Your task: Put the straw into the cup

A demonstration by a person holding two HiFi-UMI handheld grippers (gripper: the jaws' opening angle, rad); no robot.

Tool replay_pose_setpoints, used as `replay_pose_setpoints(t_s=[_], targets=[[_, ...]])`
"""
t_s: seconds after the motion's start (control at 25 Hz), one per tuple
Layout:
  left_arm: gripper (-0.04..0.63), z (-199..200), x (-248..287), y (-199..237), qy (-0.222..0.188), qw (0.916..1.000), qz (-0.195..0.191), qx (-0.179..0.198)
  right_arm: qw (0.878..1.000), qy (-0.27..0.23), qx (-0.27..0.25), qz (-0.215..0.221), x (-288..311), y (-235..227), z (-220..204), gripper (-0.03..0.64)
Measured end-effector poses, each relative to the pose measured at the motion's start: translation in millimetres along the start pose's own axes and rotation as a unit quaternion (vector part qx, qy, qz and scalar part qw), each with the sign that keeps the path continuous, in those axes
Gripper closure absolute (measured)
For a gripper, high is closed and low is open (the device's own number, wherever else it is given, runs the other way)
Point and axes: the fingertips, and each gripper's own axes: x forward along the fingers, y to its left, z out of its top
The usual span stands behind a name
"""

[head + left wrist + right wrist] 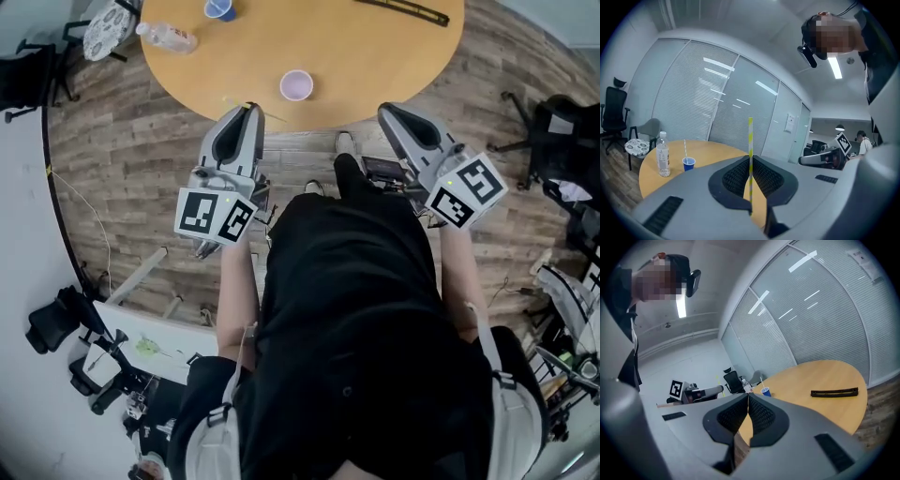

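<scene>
An empty lilac cup (296, 85) stands near the front edge of the round wooden table (375, 56). My left gripper (251, 107) hovers at that edge, just left of the cup. It is shut on a yellow-and-white striped straw (750, 140), which stands upright between the jaws (750, 161). In the head view the straw (264, 114) shows only as a thin pale line at the jaw tips. My right gripper (384, 111) is held to the right of the cup, off the table edge. Its jaws (748, 396) are shut with nothing between them.
A blue cup (219, 9) with a straw in it and a water bottle (167, 37) stand at the table's far left. A black strip (398, 9) lies at the far right. Office chairs (562, 131) stand around on the wood floor, and the person's body fills the lower head view.
</scene>
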Motion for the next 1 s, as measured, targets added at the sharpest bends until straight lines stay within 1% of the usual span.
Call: replay_pose_setpoints(t_s=[0.2, 0.44, 0.6, 0.72, 1.0], targets=[[0.561, -11.5, 26.7, 17.3, 0.004, 0.9994, 0.032, -0.008, 1.000, 0.021, 0.008, 0.019, 14.1, -17.6, 0.7, 0.598], [0.561, -33.8, 48.3, 38.9, 0.006, 0.9986, 0.052, -0.012, 0.998, 0.046, 0.013, 0.031, 20.5, -28.5, -2.4, 0.598], [0.561, -43.1, 62.1, 53.3, 0.003, 0.9975, 0.066, -0.027, 0.998, 0.060, 0.015, 0.022, 20.4, -41.5, -4.9, 0.598], [0.561, -53.7, 72.9, 60.5, 0.008, 0.9970, 0.072, -0.029, 0.998, 0.066, 0.017, 0.015, 18.9, -52.4, -6.1, 0.598], [0.561, -80.7, 87.5, 66.6, 0.041, 0.9961, 0.074, -0.026, 0.997, 0.081, 0.018, 0.008, 18.3, -61.2, -10.0, 0.598]])
